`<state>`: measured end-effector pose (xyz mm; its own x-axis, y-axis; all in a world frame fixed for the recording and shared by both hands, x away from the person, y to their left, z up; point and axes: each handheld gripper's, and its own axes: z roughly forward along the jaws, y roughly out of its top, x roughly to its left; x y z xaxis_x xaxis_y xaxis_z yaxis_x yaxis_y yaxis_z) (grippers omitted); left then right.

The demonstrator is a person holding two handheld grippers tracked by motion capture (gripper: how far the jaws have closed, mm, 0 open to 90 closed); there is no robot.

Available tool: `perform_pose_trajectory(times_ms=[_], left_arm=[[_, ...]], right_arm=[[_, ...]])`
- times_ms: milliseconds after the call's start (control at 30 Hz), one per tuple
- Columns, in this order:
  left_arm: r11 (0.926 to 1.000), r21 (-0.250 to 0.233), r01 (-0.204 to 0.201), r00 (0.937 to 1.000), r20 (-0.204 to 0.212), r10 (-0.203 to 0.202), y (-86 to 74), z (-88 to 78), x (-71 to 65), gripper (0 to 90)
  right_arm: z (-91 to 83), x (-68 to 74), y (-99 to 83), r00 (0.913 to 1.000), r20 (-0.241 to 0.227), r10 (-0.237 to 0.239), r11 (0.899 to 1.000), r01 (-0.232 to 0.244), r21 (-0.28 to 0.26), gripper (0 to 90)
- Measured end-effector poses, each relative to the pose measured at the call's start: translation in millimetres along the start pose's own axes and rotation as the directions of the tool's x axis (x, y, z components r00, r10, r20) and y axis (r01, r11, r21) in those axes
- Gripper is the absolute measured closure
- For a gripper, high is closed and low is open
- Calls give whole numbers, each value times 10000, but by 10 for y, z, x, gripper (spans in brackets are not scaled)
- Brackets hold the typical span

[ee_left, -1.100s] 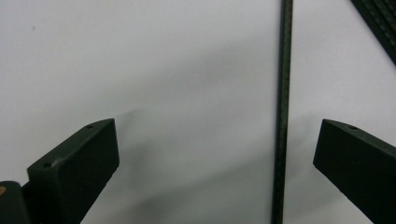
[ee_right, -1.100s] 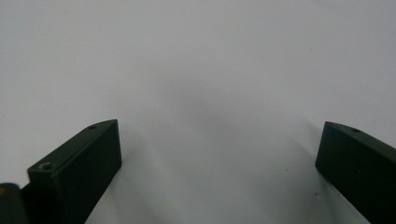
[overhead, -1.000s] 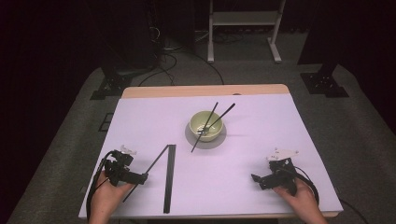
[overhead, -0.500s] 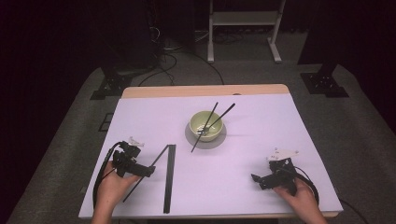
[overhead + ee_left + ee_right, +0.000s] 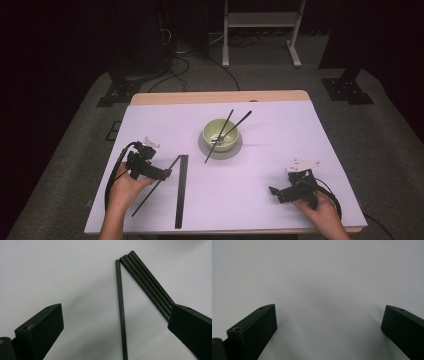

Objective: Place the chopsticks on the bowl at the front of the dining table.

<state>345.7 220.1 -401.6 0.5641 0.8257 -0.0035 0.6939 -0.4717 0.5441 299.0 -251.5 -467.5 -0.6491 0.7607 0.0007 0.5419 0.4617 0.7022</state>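
The right gripper (image 5: 329, 332) has its two black jaws spread wide, one rising at each lower corner. Between and beyond them lies bare white worktop (image 5: 319, 277), with a soft grey shadow beneath the jaws.

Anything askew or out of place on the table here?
One black stick lies splayed at an angle from the neat bundle of sticks, their far ends nearly meeting. Two more sticks lean crossed in the green bowl. Nothing spilled.
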Motion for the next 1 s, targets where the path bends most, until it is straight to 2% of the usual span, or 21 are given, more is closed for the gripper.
perform_pose_trajectory(times_ms=[200,433,467,567,667,800,867,933,1000], left_arm=[[9999,-63,-153,9991,395,156,39,48,8,0],[9994,-208,-289,9990,333,296,81,104,34,0],[9992,-240,-316,9987,402,326,81,109,46,49],[9994,-124,-333,9981,524,339,83,147,54,50],[9990,-89,-445,9968,666,449,86,177,59,119],[9990,114,-431,9963,755,421,80,213,63,157],[9984,173,-529,9949,867,512,73,216,65,247],[9985,214,-509,9947,902,488,72,224,67,258],[9985,241,-486,9940,991,460,69,224,74,318]], right_arm=[[0,0,0,10000,0,-6,10000,6,1,0],[0,0,0,10000,-3,-5,10000,5,3,0],[0,-1,0,10000,1,-11,10000,11,-1,0],[0,-1,0,10000,3,-7,10000,7,0,0],[0,-1,0,10000,-4,-5,10000,5,7,0],[0,0,0,10000,-3,-4,10000,4,5,0],[0,0,0,10000,-3,-5,10000,5,5,0],[0,0,0,10000,-4,-4,10000,4,7,0],[0,0,0,10000,-3,-5,10000,5,5,0]])
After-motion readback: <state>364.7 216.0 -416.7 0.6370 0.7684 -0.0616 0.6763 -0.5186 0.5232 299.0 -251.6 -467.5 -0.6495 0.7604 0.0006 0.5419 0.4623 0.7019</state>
